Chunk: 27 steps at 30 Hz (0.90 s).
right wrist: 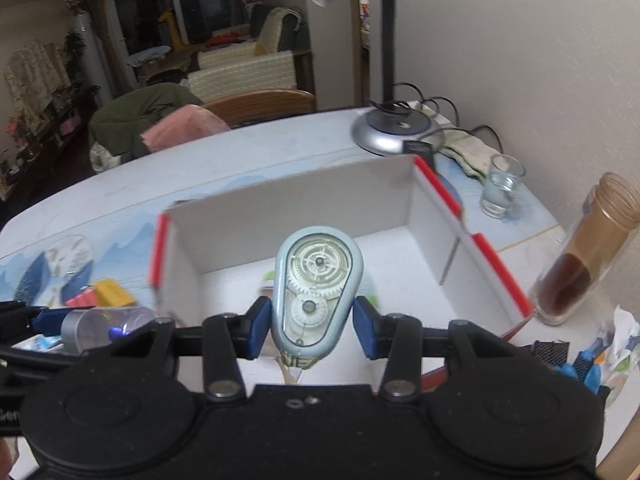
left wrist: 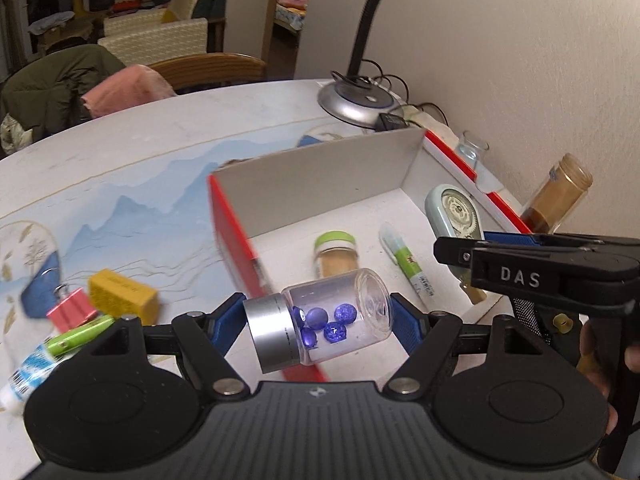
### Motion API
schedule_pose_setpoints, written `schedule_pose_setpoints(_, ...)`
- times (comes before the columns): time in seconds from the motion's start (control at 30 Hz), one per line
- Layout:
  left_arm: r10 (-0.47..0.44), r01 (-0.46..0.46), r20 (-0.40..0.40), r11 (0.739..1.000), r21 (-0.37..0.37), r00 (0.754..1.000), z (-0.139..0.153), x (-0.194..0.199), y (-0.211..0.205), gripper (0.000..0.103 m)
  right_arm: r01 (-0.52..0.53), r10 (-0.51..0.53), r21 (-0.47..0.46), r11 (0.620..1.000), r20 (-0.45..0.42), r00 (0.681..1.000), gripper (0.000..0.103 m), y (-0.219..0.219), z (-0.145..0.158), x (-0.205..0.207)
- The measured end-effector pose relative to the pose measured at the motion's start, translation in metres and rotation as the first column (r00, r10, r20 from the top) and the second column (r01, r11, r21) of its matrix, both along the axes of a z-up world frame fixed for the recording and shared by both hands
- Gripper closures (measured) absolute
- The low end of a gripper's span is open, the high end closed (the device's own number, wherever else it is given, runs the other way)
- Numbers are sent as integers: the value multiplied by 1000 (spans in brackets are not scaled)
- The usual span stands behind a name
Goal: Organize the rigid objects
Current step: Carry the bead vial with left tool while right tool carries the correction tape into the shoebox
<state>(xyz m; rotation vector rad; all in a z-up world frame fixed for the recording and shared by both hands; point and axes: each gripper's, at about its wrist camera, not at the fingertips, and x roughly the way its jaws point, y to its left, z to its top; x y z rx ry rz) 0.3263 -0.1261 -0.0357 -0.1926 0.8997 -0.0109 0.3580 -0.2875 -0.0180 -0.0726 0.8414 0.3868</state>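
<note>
The left tongs (left wrist: 318,322) clamp a clear vial of blue beads (left wrist: 320,320) lying crosswise over the red-edged box's (left wrist: 236,232) near wall. The right tongs (right wrist: 312,330) stand spread around a correction tape dispenser (right wrist: 316,288), pads beside it, above the box floor.

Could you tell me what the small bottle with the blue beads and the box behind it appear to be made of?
The bottle looks like clear glass or hard plastic, see-through with glints; its cap seems brushed metal, matte silver. The box looks like matte white cardboard: thin, flat walls with red outer faces.
</note>
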Motion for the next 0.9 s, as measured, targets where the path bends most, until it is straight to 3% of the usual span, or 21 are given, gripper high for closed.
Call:
schedule_pose_setpoints(0.13, -26, 26, -6, 999, 46, 1000, -5, 18, -19, 27, 20, -21, -10, 1000, -16, 1000, 60, -13, -8, 19)
schedule_pose_setpoints(0.33, -67, 69, -42, 996, 50, 997, -17, 46, -44, 27, 36, -37, -41, 999, -33, 999, 60, -22, -21, 50)
schedule_pose_setpoints(0.67, -99, 107, -144, 993, 53, 985, -50, 83, -65, 27, -69, 63, -52, 996, -117, 991, 60, -21, -42, 82)
schedule_pose_setpoints(0.9, -136, 148, -181, 987, 54, 974, -62, 102, -80, 27, -90, 78, -66, 994, -170, 982, 60, -21, -56, 98)
